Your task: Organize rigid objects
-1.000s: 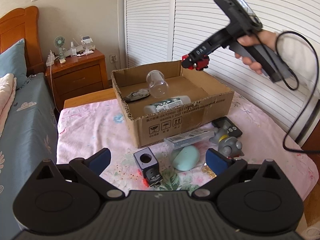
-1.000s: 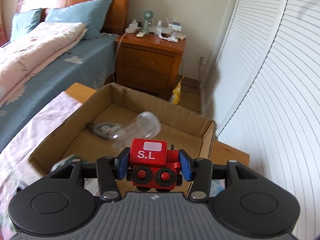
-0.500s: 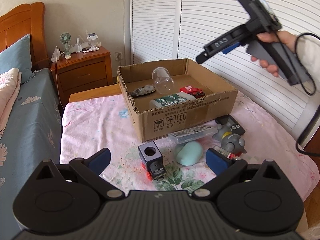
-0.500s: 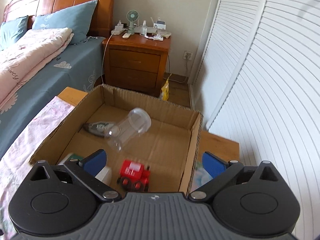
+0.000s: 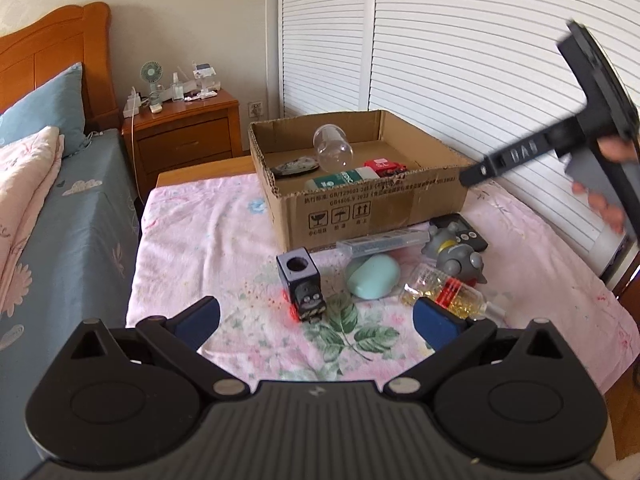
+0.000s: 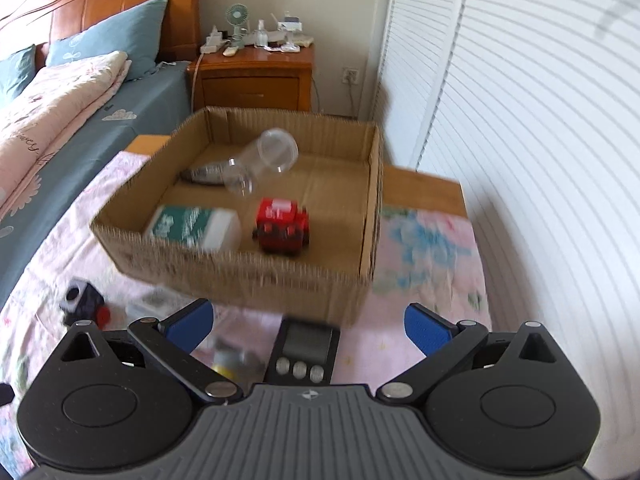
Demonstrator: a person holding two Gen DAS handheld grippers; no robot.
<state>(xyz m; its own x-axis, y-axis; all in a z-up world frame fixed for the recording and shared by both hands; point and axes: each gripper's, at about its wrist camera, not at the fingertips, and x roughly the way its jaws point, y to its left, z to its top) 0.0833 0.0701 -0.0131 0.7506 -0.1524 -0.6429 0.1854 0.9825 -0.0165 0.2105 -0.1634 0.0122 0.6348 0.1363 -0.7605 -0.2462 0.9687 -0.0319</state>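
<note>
A cardboard box [image 5: 360,208] [image 6: 240,268] on the pink cloth holds a red toy train [image 6: 282,227] [image 5: 386,165], a clear plastic cup [image 6: 262,160] [image 5: 333,153], a green-and-white bottle [image 6: 192,227] and a dark flat item [image 5: 295,167]. In front of the box lie a black toy train [image 5: 302,284], a teal oval case [image 5: 373,277], a clear long box [image 5: 384,242], a grey figure [image 5: 456,256], a black timer [image 6: 306,350] and a gold-filled bottle [image 5: 444,294]. My left gripper [image 5: 316,320] is open above the near cloth. My right gripper [image 6: 308,324] is open, above the timer.
A bed with blue sheet [image 5: 60,232] lies left. A wooden nightstand [image 5: 184,136] with a small fan stands behind. White louvred doors [image 5: 460,60] run along the right. The table's right edge [image 5: 624,320] is close to the doors.
My right gripper opened and dropped the red toy train into the box, then drew back to the right and toward the near side. My left gripper stayed open.
</note>
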